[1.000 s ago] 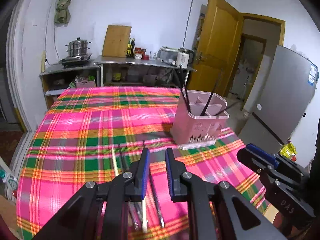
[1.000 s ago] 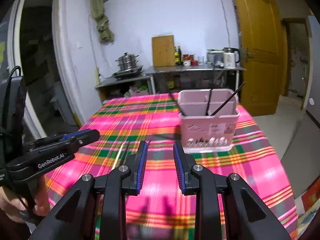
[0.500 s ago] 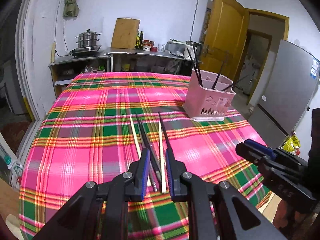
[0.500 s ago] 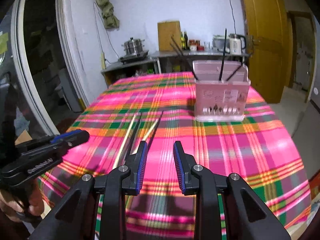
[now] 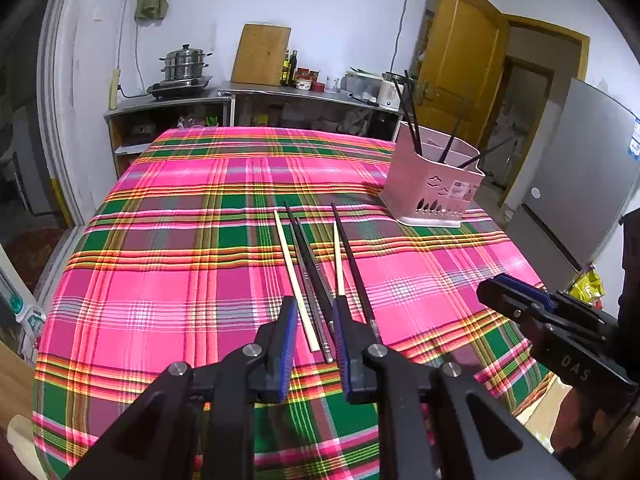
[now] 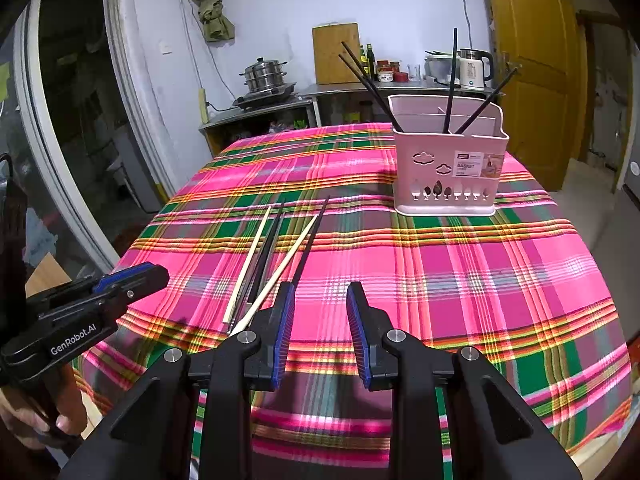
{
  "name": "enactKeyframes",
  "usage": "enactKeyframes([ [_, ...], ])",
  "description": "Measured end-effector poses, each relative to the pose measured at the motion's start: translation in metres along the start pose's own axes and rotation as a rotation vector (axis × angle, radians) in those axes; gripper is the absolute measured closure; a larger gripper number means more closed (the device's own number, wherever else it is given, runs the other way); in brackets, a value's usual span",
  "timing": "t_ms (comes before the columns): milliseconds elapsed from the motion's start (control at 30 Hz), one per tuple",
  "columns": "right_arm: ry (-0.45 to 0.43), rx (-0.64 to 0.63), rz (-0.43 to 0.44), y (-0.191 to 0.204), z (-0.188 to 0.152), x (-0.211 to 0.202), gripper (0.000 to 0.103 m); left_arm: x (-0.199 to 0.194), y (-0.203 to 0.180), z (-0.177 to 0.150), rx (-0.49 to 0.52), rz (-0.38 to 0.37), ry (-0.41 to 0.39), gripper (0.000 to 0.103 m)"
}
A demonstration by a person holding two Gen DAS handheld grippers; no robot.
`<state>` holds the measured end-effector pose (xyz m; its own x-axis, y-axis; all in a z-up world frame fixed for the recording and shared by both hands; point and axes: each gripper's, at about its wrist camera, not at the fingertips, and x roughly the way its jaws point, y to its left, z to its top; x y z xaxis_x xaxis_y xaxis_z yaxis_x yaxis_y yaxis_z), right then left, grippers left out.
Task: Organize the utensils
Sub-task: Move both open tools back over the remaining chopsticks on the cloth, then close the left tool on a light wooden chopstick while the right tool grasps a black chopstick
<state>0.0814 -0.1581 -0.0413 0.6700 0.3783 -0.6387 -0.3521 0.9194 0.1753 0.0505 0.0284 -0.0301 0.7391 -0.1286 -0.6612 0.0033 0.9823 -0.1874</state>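
Several chopsticks lie side by side on the plaid tablecloth: pale wooden ones point(image 5: 294, 278) point(image 6: 248, 264) and black ones point(image 5: 310, 258) point(image 6: 308, 244). A pink utensil basket point(image 5: 434, 192) point(image 6: 448, 172) stands at the far right with several black chopsticks upright in it. My left gripper point(image 5: 314, 312) is open and empty, above the near ends of the chopsticks. My right gripper point(image 6: 320, 300) is open and empty, just right of the chopsticks' near ends. Each gripper shows in the other's view, the right point(image 5: 516, 292) and the left point(image 6: 132, 280).
The table point(image 5: 160, 280) carries a pink and green plaid cloth. Behind it stand a counter with a steamer pot point(image 5: 184, 66), a cutting board point(image 5: 262, 54) and a kettle point(image 6: 474, 64). A yellow door point(image 5: 460, 52) and a grey fridge point(image 5: 580, 168) are on the right.
Both grippers have pulled back from the basket toward the table's near edge and risen. The lying chopsticks have come into fuller view. Both grippers stayed open.
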Motion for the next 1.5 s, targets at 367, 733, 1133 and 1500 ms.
enactKeyframes([
  [367, 0.032, -0.005, 0.0, 0.004, 0.011, 0.025, 0.075, 0.029, 0.018, 0.01, -0.04, -0.004, 0.032, 0.082],
  [733, 0.062, -0.009, 0.001, 0.011, 0.023, 0.064, 0.075, 0.067, 0.034, 0.025, -0.073, -0.011, 0.063, 0.082],
  [1133, 0.118, 0.009, -0.009, 0.008, 0.034, 0.119, 0.075, 0.12, 0.045, 0.042, -0.094, -0.026, 0.114, 0.082],
  [1500, 0.185, 0.051, 0.003, 0.004, 0.037, 0.157, 0.08, 0.156, 0.055, 0.054, -0.12, -0.028, 0.155, 0.082],
])
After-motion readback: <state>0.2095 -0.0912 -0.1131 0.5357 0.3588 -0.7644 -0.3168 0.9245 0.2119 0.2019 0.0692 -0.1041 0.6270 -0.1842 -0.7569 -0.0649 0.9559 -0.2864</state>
